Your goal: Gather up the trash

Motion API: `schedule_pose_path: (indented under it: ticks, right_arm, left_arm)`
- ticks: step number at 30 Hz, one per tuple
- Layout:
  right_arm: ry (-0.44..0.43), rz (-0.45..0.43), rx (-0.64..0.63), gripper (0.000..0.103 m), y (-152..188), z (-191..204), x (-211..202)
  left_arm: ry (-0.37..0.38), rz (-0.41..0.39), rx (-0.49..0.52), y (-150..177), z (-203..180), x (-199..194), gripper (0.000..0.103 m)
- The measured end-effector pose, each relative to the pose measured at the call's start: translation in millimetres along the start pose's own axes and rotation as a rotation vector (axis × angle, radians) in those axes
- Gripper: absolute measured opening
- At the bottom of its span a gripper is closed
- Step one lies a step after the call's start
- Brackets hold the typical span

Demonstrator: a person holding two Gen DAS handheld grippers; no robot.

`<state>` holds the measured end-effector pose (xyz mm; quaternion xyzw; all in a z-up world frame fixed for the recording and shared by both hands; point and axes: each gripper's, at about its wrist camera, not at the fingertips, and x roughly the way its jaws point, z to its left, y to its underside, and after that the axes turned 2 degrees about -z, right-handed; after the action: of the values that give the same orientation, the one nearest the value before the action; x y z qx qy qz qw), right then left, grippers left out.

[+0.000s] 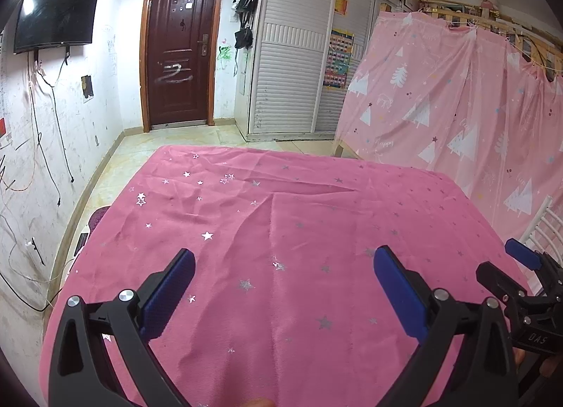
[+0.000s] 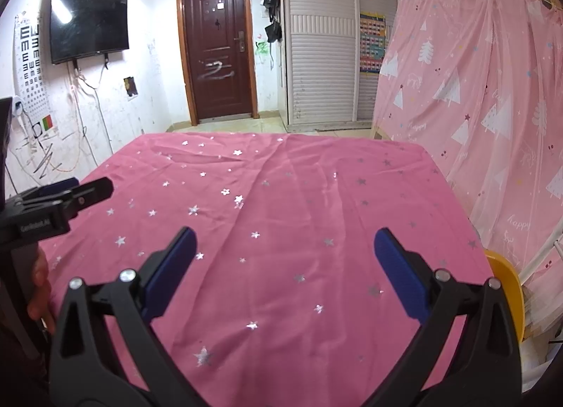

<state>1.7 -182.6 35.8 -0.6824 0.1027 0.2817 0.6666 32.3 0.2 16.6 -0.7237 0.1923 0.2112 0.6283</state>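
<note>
Trash is the weird part, because I honestly can't spot any. Both grippers hang over the pink star-print cloth (image 1: 281,231) with jaws spread wide and nothing between the blue pads. Left gripper (image 1: 284,289) has only bare fabric ahead of its fingertips; same story for the right gripper (image 2: 285,266). Whatever needs collecting must be out of both views, maybe lower down or behind the tools.

What could go wrong from here, as I see it:

- Those silver foil stars ahead of both tools catch the light like little scraps. Go for one and you'd just pinch fabric.
- The cloth is wrinkled and loose, so closing on a fold just ahead of the pads could drag the whole cover off.
- The two tools sit just beside each other, the right one poking in at the left one's right side, so swinging inward could knock them together.
- A yellow thing (image 2: 506,287) sits off to the right gripper's right, easy to clip.
</note>
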Motion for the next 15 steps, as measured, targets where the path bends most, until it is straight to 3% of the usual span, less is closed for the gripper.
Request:
schedule_pose_path:
  ticks: [15]
  right_arm:
    - [-0.002,0.001,0.000,0.097,0.3,0.8,0.1]
  left_arm:
    - [-0.001,-0.002,0.001,0.6,0.4,0.2,0.095]
